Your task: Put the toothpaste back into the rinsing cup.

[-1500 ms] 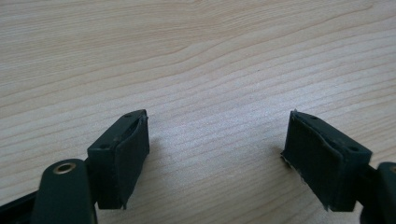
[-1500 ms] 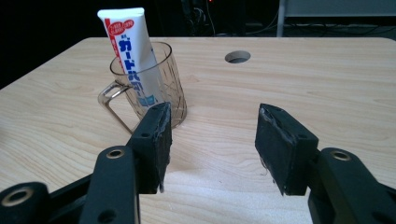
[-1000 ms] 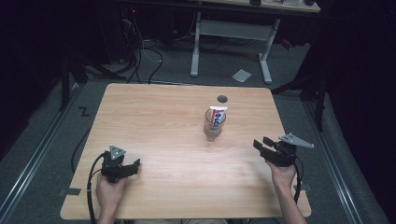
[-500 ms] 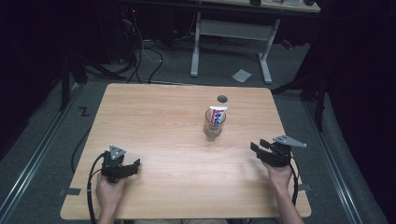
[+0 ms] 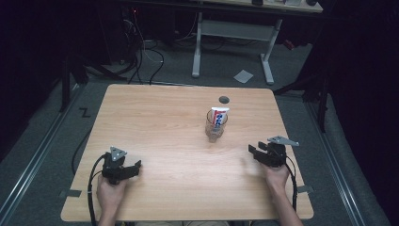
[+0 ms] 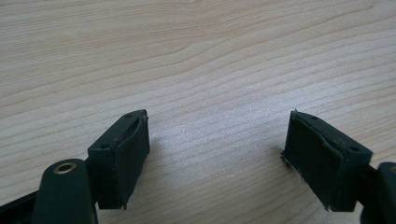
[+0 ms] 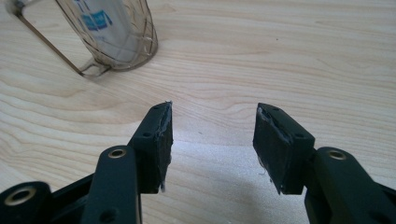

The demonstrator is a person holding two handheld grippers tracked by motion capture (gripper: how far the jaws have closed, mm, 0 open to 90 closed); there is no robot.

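Observation:
A clear handled cup (image 5: 216, 129) stands upright near the middle of the wooden table (image 5: 155, 117), with a white, red and blue tube (image 5: 218, 116) standing in it. The cup (image 7: 112, 35) appears at the upper left of the right gripper view, its handle toward the camera. My right gripper (image 5: 254, 151) is open low over the table's right side, to the right of the cup and nearer the front, nothing between its jaws (image 7: 212, 135). My left gripper (image 5: 134, 167) rests open at the front left over bare wood (image 6: 217, 140).
A small dark round hole (image 5: 224, 99) sits in the tabletop behind the cup. Beyond the table's far edge is a grey floor with cables (image 5: 150, 56), a white desk frame (image 5: 235, 33) and a sheet of paper (image 5: 243, 76).
My right gripper has sunk toward the table and shifted slightly left and nearer the front edge. The left gripper, cup and tube have stayed where they were.

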